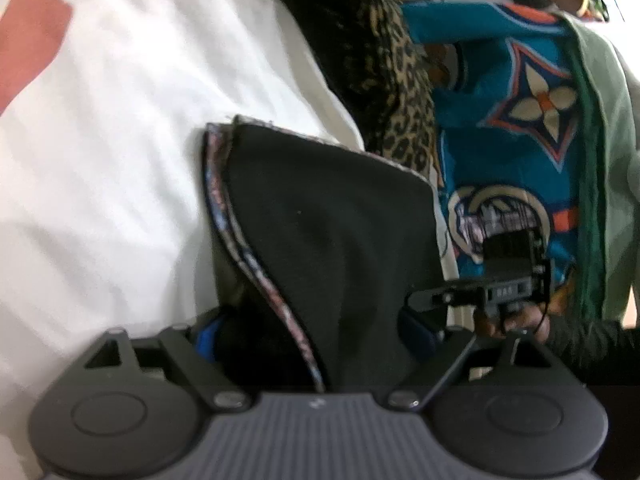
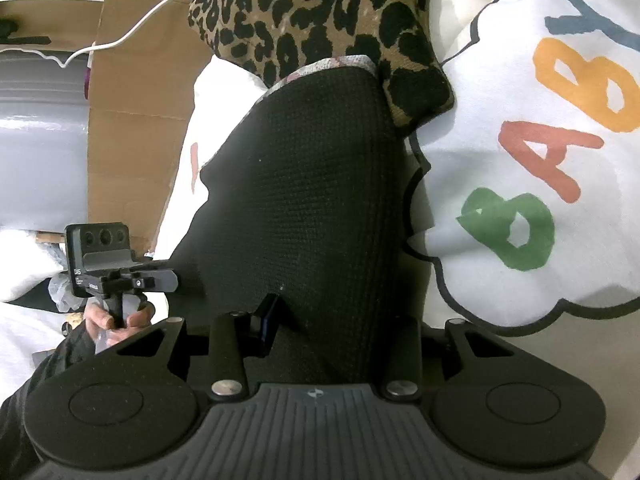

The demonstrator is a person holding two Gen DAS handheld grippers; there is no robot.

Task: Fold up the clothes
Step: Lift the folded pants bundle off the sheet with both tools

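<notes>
A black textured garment [image 1: 328, 220] with a patterned trim [image 1: 224, 208] lies on the white bedding and runs down between both grippers. My left gripper [image 1: 312, 336] stands wide, its blue pads [image 1: 208, 340] on either side of the bunched cloth, with no clear pinch. In the right wrist view the black garment [image 2: 312, 184] passes through my right gripper [image 2: 336, 316], whose jaws are narrowed on it; one blue pad [image 2: 268, 320] shows and the other is hidden under cloth. The right gripper [image 1: 424, 300] meets the garment's right edge; the left gripper [image 2: 172, 280] touches its left edge.
A leopard-print cloth [image 2: 320, 12] lies just behind the black garment. A white fabric printed "BABY" [image 2: 540, 160] covers the right side. A blue patterned garment [image 1: 512, 120] and a green one [image 1: 608, 140] hang beyond. A cardboard box [image 2: 136, 100] and a white cable [image 2: 132, 32] are at left.
</notes>
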